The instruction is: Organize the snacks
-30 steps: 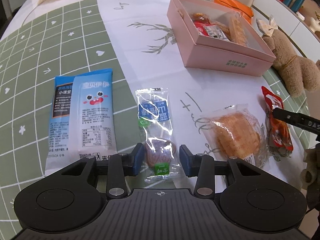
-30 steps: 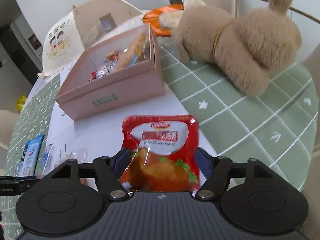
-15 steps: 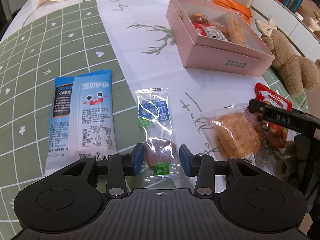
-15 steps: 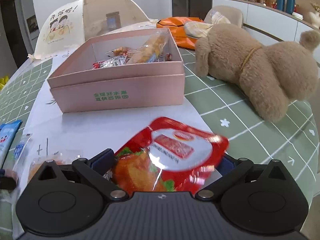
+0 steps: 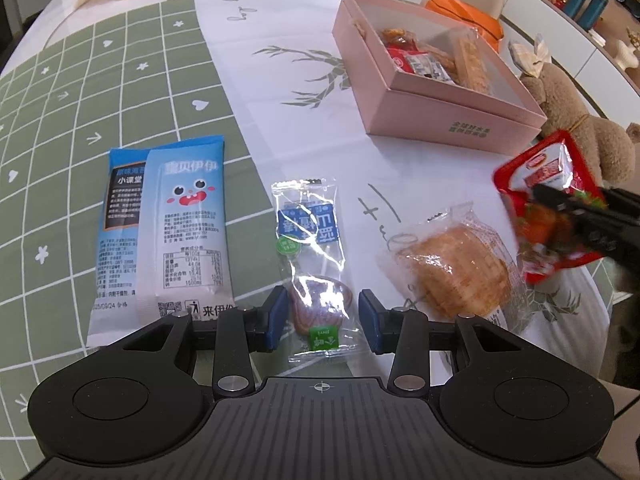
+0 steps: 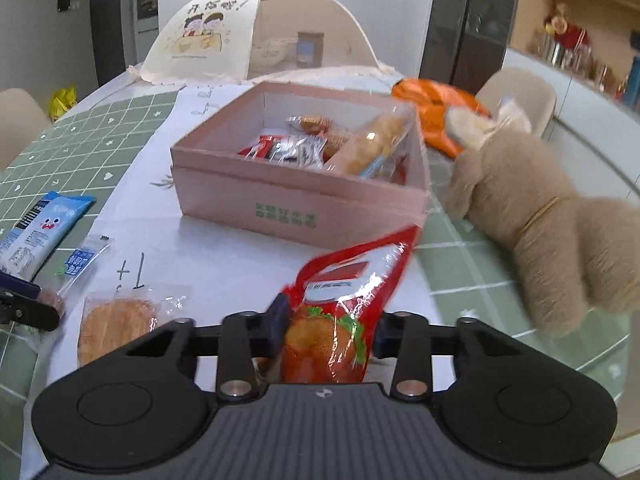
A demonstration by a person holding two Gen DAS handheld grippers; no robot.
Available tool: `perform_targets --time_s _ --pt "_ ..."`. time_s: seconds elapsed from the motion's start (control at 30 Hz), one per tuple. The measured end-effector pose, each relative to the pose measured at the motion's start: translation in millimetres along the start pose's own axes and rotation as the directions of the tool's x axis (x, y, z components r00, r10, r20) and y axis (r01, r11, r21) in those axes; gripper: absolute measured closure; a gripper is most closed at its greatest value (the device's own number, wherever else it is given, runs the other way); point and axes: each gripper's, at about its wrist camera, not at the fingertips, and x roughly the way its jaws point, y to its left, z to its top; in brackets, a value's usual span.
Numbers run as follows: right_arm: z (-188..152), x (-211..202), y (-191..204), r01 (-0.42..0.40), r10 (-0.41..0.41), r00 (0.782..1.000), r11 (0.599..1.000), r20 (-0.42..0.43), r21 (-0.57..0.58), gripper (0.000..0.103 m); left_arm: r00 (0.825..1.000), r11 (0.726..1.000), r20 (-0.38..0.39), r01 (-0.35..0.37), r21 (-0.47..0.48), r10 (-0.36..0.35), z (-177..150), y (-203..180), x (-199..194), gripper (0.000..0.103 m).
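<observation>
My right gripper [image 6: 330, 330] has the red snack pouch [image 6: 340, 320] pinched between its jaws, which have just been closing; the blue pads press on the pouch's lower, orange-printed part, and its top corner sticks up and tilts toward the pink box [image 6: 296, 204]. The pouch is off the counter [image 6: 224, 256], hanging just in front of the box's near wall. A second ago it lay flat on the counter between much wider jaws; half a second ago it was tipped up between jaws spread at their widest. Now it stands on edge in a narrow grip.

My left gripper [image 5: 323, 320] hovers with its jaws partly open over the clear-wrapped sweet [image 5: 316, 268]. The brown sweet sits between the blue pads, and I see gaps on both sides, so the pads are not pressing on it. This hand and its jaws look the same as a second ago.

Taking the pink box as the mark: it stands open on the white runner with several wrapped snacks inside. The round pastry in clear wrap [image 5: 456, 268] lies in front of it, nearer me. The clear-wrapped sweet lies further left of that, and the blue packet [image 5: 160, 236] lies further left still, on the green checked cloth. A plush bear [image 6: 532, 232] lies just right of the box.
</observation>
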Motion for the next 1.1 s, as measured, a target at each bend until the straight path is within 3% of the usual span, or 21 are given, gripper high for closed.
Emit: perform_targets --time_s 0.07,0.13,0.27,0.33,0.4,0.43,0.6,0.7,0.9,0.97,1.03,1.07,1.1 --pt "5.5 -10.4 -4.9 0.001 -0.001 1.000 1.000 0.012 0.005 0.082 1.000 1.000 0.002 0.000 -0.001 0.000 0.1 -0.3 0.3 0.059" --pt "9.6 -22.2 -6.1 0.000 0.000 0.999 1.000 0.035 0.004 0.085 1.000 1.000 0.004 -0.003 -0.001 0.003 -0.1 -1.4 0.5 0.059" --pt "15.5 -35.5 1.7 -0.149 0.148 0.988 0.989 0.044 0.015 0.084 1.000 1.000 0.005 -0.005 0.005 0.005 0.0 -3.1 0.5 0.059" --pt "13.5 -32.9 10.8 -0.198 0.198 0.980 0.980 0.024 0.004 0.072 1.000 1.000 0.005 -0.002 0.004 0.002 0.2 -2.2 0.4 0.059" --pt "7.5 -25.3 22.0 -0.157 0.157 0.987 0.987 0.013 -0.029 0.037 1.000 1.000 0.006 0.002 0.003 -0.002 -0.1 -1.2 0.3 0.059" --pt "3.8 -21.0 26.0 -0.128 0.129 0.992 0.991 0.013 -0.044 0.033 1.000 1.000 0.007 0.004 0.002 -0.004 -0.4 -0.8 0.1 0.059" --pt "-14.3 3.9 28.3 -0.079 0.075 0.996 0.993 -0.054 -0.086 0.031 1.000 1.000 0.011 0.007 0.004 -0.007 -0.5 -0.2 -0.1 0.059" --pt "-23.3 9.5 24.9 -0.128 0.122 0.989 0.990 -0.084 -0.066 0.021 1.000 1.000 0.011 0.007 0.005 -0.007 -0.5 0.1 -0.1 0.059" --pt "-32.9 18.2 22.4 -0.150 0.149 0.987 0.989 -0.053 -0.018 0.010 1.000 1.000 0.016 0.001 0.013 -0.001 -0.3 -1.7 -0.2 0.059" --pt "-29.5 21.3 24.6 -0.137 0.136 0.989 0.990 -0.054 -0.016 0.010 1.000 1.000 0.015 0.002 0.014 -0.003 -0.2 -1.5 -0.3 0.059" --pt "-24.3 20.1 27.8 -0.142 0.140 0.988 0.990 -0.063 -0.025 0.023 1.000 1.000 0.015 0.004 0.012 -0.004 -0.3 -1.0 0.0 0.059" --pt "-22.1 18.6 28.7 -0.154 0.152 0.986 0.987 -0.068 -0.034 0.037 1.000 1.000 0.015 0.003 0.011 -0.004 -0.1 -1.1 0.0 0.059" --pt "-20.3 17.4 30.0 -0.166 0.162 0.983 0.985 -0.082 -0.038 0.039 1.000 1.000 0.015 0.003 0.011 -0.003 -0.3 -1.2 0.2 0.059"
